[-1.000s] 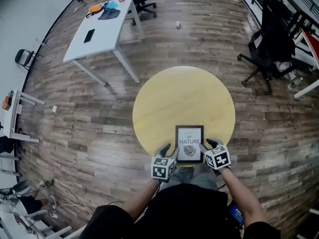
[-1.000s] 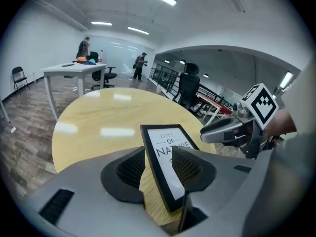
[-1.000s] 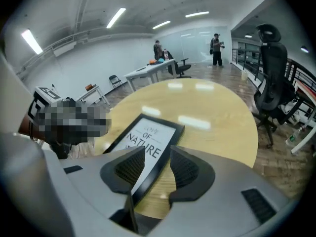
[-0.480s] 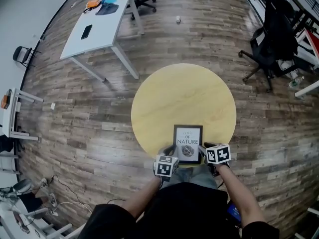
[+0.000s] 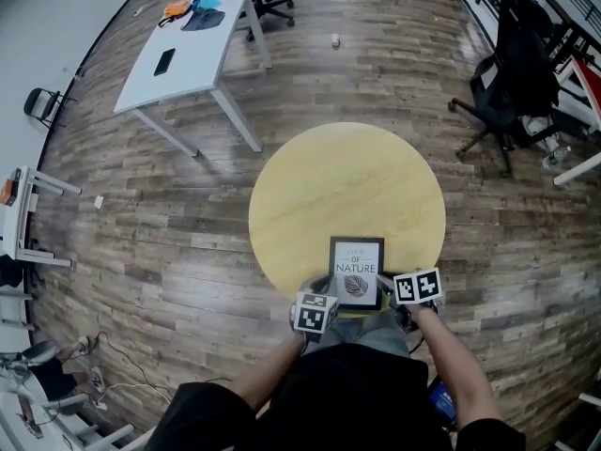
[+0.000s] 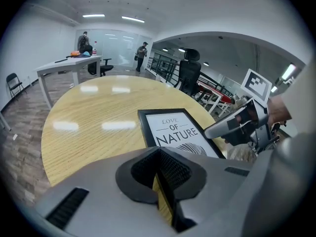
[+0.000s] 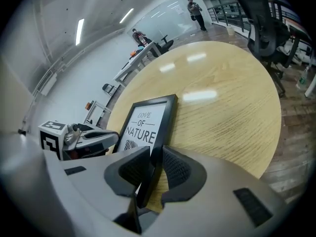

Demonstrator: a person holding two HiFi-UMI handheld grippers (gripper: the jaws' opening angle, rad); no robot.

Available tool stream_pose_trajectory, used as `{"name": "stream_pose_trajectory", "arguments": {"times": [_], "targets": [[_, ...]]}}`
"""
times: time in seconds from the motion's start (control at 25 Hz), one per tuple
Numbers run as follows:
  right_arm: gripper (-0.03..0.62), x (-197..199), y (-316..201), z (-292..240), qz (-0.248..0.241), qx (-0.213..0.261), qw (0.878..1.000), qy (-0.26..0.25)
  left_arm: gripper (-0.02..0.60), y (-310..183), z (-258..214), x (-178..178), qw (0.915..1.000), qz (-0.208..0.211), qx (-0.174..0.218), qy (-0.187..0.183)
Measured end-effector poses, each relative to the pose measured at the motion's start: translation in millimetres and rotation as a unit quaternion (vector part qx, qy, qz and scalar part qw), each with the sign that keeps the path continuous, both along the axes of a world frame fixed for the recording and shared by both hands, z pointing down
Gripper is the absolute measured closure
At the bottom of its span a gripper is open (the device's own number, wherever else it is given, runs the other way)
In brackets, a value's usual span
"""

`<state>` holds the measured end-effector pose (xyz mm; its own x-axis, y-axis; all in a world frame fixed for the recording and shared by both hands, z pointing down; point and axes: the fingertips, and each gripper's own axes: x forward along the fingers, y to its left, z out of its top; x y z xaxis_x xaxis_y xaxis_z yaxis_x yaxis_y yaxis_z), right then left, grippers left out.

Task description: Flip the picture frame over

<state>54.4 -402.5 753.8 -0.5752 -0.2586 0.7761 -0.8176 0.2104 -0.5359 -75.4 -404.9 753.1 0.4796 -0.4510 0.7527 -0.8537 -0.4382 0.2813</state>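
The left tongs (image 6: 159, 154) are shut tight, with their two dark pads pressed together. I can see no bit of frame pinched between them, so they may have missed. The right tongs (image 7: 153, 164) are closing, and the thin right edge of the black picture frame (image 5: 356, 271) stands between their pads, which look pressed against it on both sides. A second ago both tongs were wide open and sat a little higher, one at each near corner of the frame. Now they have come down low and snapped in. I think this means the grab is only just starting and the flip has not begun. If the left tongs really hold nothing, only one side is caught, and the frame could swing or slip when it is lifted. The frame lies between the two tongs and just ahead of them. It is flat and face up, and it has barely moved. It has a thin black border around a white sheet with dark words and a dark leaf drawing under them. Below the tongs is the near edge of a round yellow wooden table (image 5: 347, 186), which stretches away beyond the frame.
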Motion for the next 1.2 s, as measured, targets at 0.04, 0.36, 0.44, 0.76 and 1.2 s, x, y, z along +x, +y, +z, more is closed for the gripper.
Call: {"name": "stream_pose_trajectory", "arguments": {"times": [0.04, 0.36, 0.44, 0.76, 1.2], "targets": [[0.505, -1, -1, -6, -0.003, 0.004, 1.000, -0.006, 0.556, 0, -1, -1, 1.0000, 0.000, 0.000, 0.000], [0.525, -22, -15, -74, -0.017, 0.054, 0.994, -0.092, 0.557, -8, -7, -4, 0.9998, -0.003, 0.016, 0.011], [0.525, -30, -19, -92, -0.017, 0.064, 0.991, -0.120, 0.557, -9, -7, -3, 0.9997, 0.001, 0.016, 0.017], [0.533, -65, -24, -132, -0.058, 0.109, 0.980, -0.155, 0.557, -6, -14, 16, 0.9974, 0.018, 0.013, 0.069], [0.533, -129, -17, -146, -0.097, 0.106, 0.966, -0.214, 0.555, -10, -53, -4, 0.9777, -0.038, 0.000, 0.207]]}}
